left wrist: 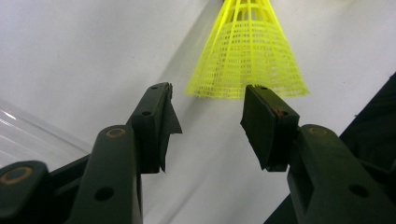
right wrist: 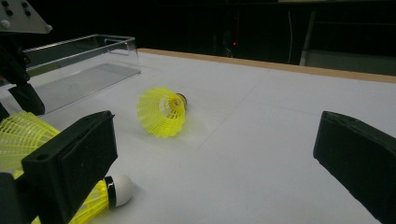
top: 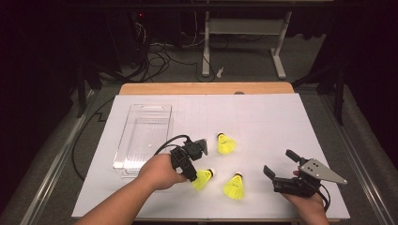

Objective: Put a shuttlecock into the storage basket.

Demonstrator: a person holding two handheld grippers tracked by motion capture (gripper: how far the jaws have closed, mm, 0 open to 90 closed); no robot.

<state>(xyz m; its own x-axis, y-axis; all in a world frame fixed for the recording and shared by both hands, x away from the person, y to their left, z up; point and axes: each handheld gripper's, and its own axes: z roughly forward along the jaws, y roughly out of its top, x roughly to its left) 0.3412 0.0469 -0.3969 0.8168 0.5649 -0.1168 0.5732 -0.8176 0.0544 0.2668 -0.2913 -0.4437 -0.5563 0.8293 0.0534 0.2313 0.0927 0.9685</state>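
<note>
Three yellow shuttlecocks lie on the white table. In the high view one (top: 226, 144) is at the centre, one (top: 203, 178) lies nearer with its white cork to the right, and one (top: 234, 186) is beside it. My left gripper (top: 193, 176) is open, its jaws just short of the near shuttlecock's mesh skirt (left wrist: 247, 56); in the left gripper view the jaws (left wrist: 208, 100) hold nothing. My right gripper (top: 280, 163) stands open and empty at the lower right. In the right gripper view (right wrist: 215, 163) a shuttlecock (right wrist: 162, 112) lies on its side ahead.
A clear plastic tray (top: 141, 136) sits left of the shuttlecocks, its rim (right wrist: 84, 44) visible at the far left of the right gripper view. The table's wooden far edge (top: 206, 88) is beyond. Two more shuttlecocks (right wrist: 18, 135) (right wrist: 107, 193) lie by the right gripper's left jaw.
</note>
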